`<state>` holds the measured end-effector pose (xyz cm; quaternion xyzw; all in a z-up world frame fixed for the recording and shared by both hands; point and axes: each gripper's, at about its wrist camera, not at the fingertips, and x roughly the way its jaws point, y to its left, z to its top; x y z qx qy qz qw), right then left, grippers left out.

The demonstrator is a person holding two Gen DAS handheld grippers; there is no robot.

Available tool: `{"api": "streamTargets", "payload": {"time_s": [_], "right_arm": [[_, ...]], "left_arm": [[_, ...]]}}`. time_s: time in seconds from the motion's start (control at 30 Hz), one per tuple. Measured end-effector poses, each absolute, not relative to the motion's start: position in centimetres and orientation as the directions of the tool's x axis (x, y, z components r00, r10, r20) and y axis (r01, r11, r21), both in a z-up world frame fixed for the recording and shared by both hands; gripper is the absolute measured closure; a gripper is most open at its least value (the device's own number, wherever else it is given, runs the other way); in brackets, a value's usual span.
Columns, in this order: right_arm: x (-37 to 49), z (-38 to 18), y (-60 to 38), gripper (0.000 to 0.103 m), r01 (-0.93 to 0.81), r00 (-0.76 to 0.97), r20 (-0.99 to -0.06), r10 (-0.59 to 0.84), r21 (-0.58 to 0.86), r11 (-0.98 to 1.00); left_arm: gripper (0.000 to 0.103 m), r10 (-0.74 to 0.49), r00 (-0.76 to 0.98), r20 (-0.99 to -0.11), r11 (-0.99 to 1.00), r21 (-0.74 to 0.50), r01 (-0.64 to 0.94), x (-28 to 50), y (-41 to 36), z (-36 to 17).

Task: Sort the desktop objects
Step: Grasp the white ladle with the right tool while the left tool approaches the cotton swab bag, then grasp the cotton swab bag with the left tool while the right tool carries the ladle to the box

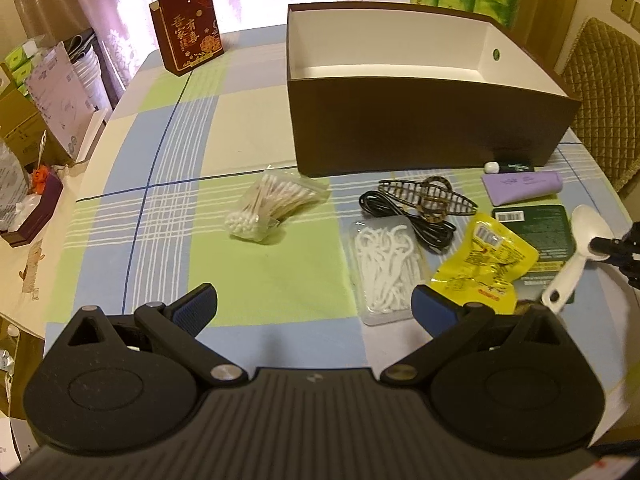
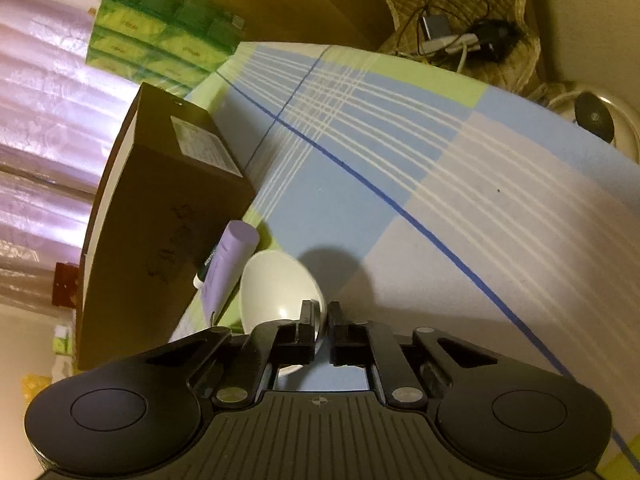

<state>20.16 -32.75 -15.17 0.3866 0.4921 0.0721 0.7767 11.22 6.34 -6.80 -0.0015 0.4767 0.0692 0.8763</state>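
Observation:
An open brown box (image 1: 420,132) with a white inside stands at the back of the checked tablecloth. In front of it lie a bag of cotton swabs (image 1: 272,206), a pack of floss picks (image 1: 386,268), a black cable (image 1: 404,216), a hair claw (image 1: 428,196), a yellow packet (image 1: 486,264), a dark green card (image 1: 536,236) and a purple tube (image 1: 520,188). My left gripper (image 1: 314,308) hangs open above the cloth, nothing between its fingers. My right gripper (image 2: 321,312) is shut on the rim of a white spoon (image 2: 276,288), seen too in the left wrist view as the spoon (image 1: 576,252).
A red card box (image 1: 188,26) stands at the table's far left corner. Cartons and bags crowd the floor at left (image 1: 44,92). Green tissue packs (image 2: 160,48) sit behind the brown box (image 2: 160,216). A quilted chair (image 1: 608,92) stands at right.

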Motion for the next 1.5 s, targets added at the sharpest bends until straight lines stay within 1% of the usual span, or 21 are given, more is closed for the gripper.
{"api": "streamTargets", "payload": {"time_s": [0.17,0.47,0.57,0.63,0.67,0.73,0.83,0.9,0.93,1.0,1.07,1.13,1.2,1.23,1.43,1.5], "right_arm": [[20.8,-14.7,-34.1,0.101,0.293,0.515,-0.702,0.492,0.683,0.669],[22.0,-13.1,-35.7,0.101,0.304,0.545,-0.690,0.475,0.691,0.655],[22.5,-13.0,-35.9,0.101,0.306,0.548,-0.691,0.471,0.690,0.655],[22.8,-12.8,-36.0,0.101,0.304,0.549,-0.691,0.470,0.689,0.657],[22.9,-12.7,-36.0,0.101,0.304,0.551,-0.691,0.468,0.689,0.658],[23.0,-12.6,-36.2,0.101,0.305,0.554,-0.691,0.465,0.688,0.659],[23.2,-12.4,-36.4,0.101,0.307,0.558,-0.691,0.460,0.686,0.659],[23.2,-12.3,-36.6,0.101,0.308,0.557,-0.692,0.459,0.686,0.660],[23.2,-12.2,-36.7,0.101,0.308,0.557,-0.692,0.460,0.686,0.659],[23.1,-12.0,-36.8,0.101,0.304,0.555,-0.691,0.463,0.687,0.660],[23.0,-11.9,-36.9,0.101,0.297,0.549,-0.691,0.470,0.688,0.662],[23.0,-11.6,-36.9,0.101,0.286,0.542,-0.689,0.480,0.689,0.666],[23.0,-11.4,-36.8,0.101,0.273,0.534,-0.690,0.488,0.687,0.674],[23.0,-11.3,-36.7,0.101,0.266,0.530,-0.692,0.490,0.685,0.679],[23.1,-10.8,-36.2,0.101,0.225,0.504,-0.693,0.515,0.682,0.696],[23.2,-10.6,-36.0,0.101,0.205,0.495,-0.692,0.525,0.681,0.703]], "left_arm": [[0.001,0.133,0.525,-0.841,0.989,0.079,-0.124,12.2,7.1,-7.6],[0.002,0.111,0.547,-0.830,0.994,0.081,-0.079,14.4,8.3,-8.8],[0.009,0.099,0.556,-0.825,0.995,0.088,-0.048,15.6,8.9,-9.4],[0.018,0.087,0.560,-0.824,0.996,0.085,-0.030,16.4,9.7,-9.9],[0.020,0.080,0.561,-0.824,0.996,0.082,-0.022,16.9,10.0,-10.2],[0.029,0.065,0.562,-0.824,0.997,0.078,-0.001,17.8,10.8,-10.6],[0.032,0.040,0.561,-0.827,0.997,0.074,0.037,19.1,11.8,-11.2],[0.038,0.030,0.550,-0.834,0.995,0.076,0.061,20.0,12.2,-11.8],[0.043,0.030,0.542,-0.840,0.994,0.081,0.069,20.4,12.4,-12.1],[0.049,0.033,0.526,-0.850,0.993,0.088,0.080,21.2,12.7,-12.7],[0.052,0.038,0.519,-0.854,0.992,0.096,0.084,21.7,13.0,-13.0],[0.061,0.034,0.510,-0.859,0.992,0.092,0.090,22.0,13.3,-13.2],[0.068,0.021,0.504,-0.863,0.992,0.082,0.099,22.1,13.5,-13.4],[0.074,0.012,0.502,-0.865,0.992,0.074,0.104,22.0,13.6,-13.4],[0.082,-0.003,0.500,-0.866,0.992,0.060,0.110,21.1,13.4,-13.2],[0.083,-0.009,0.499,-0.867,0.994,0.049,0.102,20.7,13.3,-12.9]]}}
